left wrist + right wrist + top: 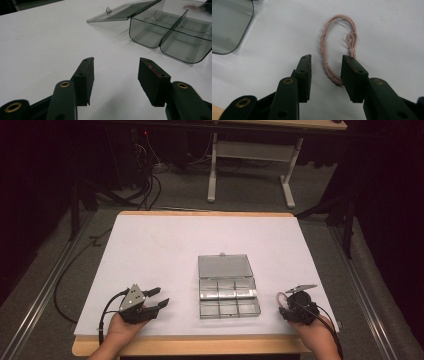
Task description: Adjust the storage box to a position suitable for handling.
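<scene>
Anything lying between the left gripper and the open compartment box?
Nothing: in the left gripper view, bare white table runs from the open left gripper to the clear compartment box. The high view shows the same bare stretch.

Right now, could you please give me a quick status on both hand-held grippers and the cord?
Left hand-held gripper open, empty. Right hand-held gripper open, pink braided cord lying on the table between its jaws, not pinched. Compartment box open, nothing in the way.
</scene>
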### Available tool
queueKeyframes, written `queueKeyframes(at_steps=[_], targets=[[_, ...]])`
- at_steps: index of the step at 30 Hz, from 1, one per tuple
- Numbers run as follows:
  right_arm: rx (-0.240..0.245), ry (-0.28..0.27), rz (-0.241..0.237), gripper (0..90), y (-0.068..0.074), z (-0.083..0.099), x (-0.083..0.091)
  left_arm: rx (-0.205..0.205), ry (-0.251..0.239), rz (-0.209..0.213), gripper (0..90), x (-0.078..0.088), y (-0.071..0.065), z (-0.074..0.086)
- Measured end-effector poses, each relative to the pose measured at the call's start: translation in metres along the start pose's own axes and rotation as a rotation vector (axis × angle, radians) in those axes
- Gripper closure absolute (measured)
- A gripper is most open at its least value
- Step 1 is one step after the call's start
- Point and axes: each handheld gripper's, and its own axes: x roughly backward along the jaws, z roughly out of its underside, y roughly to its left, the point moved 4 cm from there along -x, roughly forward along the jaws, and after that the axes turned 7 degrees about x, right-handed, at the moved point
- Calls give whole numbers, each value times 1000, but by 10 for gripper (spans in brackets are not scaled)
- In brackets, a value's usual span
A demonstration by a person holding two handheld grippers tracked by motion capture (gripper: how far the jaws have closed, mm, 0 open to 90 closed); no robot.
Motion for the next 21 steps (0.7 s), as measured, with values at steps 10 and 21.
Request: queueKeyframes(at_steps=[10,21], targets=[[-19,52,-39,562,-6,-7,1,-17,26,-3,464,-2,-1,0],[-43,91,-61,464,-9,-16,0,-8,28,6,448,-2,0,0]])
